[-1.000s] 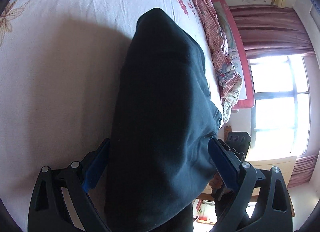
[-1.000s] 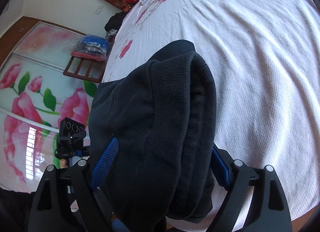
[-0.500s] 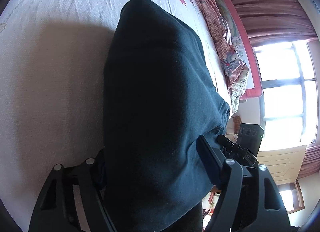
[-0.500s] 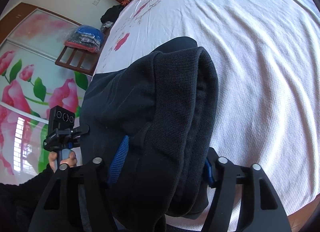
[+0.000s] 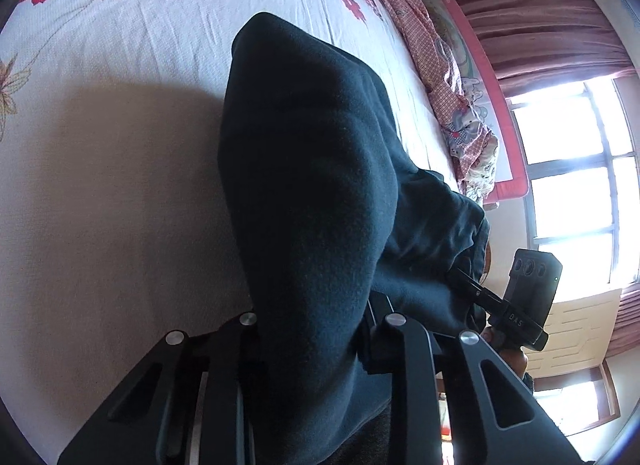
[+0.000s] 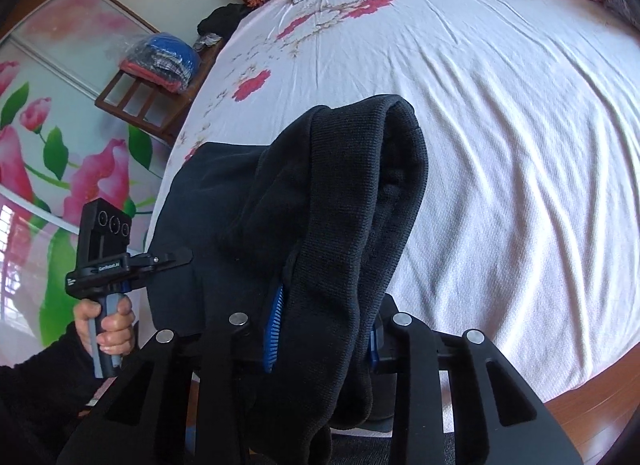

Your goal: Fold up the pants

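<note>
Your left tool [image 5: 312,329] & right tool [image 6: 320,325], jaws just closing, each clamp the dark pants [image 5: 312,169] above bed [image 6: 500,125].

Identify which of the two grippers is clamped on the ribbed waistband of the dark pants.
The right gripper: ribbed knit of the dark pants bunches between its jaws. The left gripper pinches only smooth fleece.

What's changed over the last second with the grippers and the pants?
Both grippers have just been closing: left gripper and right gripper now pinch the pants, which sat loose between open jaws before. The far end stays on the bed.
</note>
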Demonstrator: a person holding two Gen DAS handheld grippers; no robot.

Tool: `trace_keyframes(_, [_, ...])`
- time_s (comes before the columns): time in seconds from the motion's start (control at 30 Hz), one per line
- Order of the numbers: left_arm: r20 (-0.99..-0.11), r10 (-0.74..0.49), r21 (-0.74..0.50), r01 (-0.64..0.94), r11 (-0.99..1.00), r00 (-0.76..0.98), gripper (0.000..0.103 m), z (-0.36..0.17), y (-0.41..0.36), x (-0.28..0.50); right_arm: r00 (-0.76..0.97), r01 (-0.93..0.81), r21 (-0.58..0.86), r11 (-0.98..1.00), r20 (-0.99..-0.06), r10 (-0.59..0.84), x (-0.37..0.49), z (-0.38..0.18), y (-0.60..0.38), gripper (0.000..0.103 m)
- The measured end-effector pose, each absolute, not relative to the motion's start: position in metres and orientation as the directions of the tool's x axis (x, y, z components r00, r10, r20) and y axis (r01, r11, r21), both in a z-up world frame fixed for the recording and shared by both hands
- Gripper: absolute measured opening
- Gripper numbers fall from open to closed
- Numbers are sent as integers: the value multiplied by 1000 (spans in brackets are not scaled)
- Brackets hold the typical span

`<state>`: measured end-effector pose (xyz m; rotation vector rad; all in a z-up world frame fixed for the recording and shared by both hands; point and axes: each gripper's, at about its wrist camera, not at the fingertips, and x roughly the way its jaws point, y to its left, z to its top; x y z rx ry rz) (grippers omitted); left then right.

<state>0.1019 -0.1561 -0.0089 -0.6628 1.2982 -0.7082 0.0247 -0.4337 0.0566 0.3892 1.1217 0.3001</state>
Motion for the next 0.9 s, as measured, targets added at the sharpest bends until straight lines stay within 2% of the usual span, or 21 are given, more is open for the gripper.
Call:
trace_keyframes(0.27, [-571, -799, -781, 176, 599, 187, 24, 45, -150, 112, 449, -107, 431, 896, -783, 430, 38, 98, -419, 31])
trace_keyframes(0.57, [-601, -726, -698, 224, 680, 334, 24, 98, -90, 154, 480, -193, 462, 866, -725, 494, 120, 111, -368, 31])
trace_keyframes(0.73, [-633, -672, -661, 183, 727, 385, 24, 88, -57, 186, 456, -202, 493, 846, -717, 527, 175, 88, -337, 31])
trace_keyframes(0.9, [-675, -643, -657, 102, 747, 361, 25, 33, -36, 218, 376, -153, 518, 842, -757, 534, 217, 31, -319, 31])
